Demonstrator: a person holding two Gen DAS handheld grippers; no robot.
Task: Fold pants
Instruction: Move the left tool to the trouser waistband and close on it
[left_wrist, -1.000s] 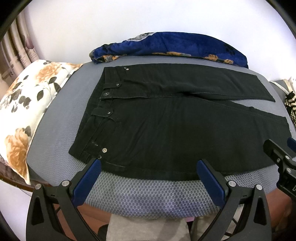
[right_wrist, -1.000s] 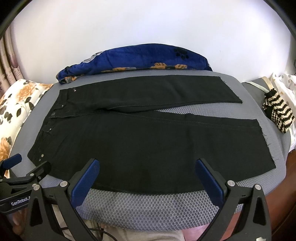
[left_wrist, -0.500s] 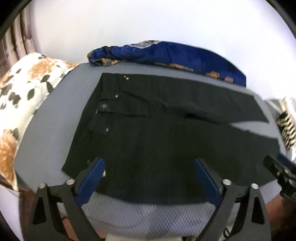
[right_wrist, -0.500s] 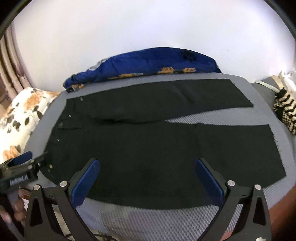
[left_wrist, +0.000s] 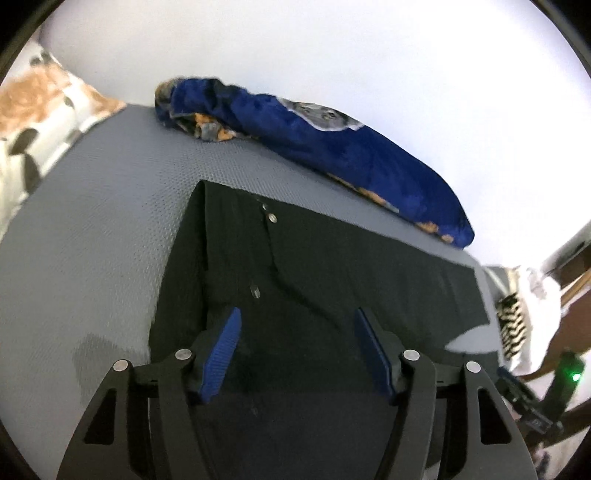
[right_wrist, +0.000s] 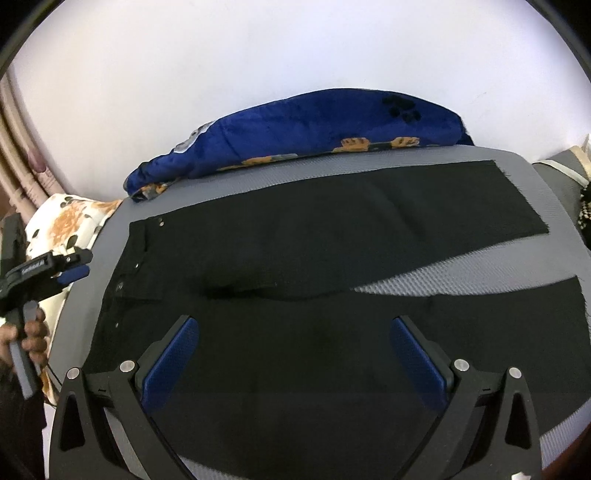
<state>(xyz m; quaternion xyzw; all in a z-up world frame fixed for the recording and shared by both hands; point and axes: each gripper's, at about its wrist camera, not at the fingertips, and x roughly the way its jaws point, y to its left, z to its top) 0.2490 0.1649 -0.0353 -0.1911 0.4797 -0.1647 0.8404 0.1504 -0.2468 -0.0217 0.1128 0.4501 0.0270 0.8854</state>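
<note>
Black pants (right_wrist: 314, 295) spread flat, left tongs (left_wrist: 295, 350) narrowing above waistband, seemingly untouched

Bare grey mattress (left_wrist: 92, 258) open left of the black pants (right_wrist: 295, 266) and in the wedge between their legs, hemmed in behind by a blue blanket (right_wrist: 314, 136), leftward by a floral pillow (left_wrist: 40, 122).
</note>
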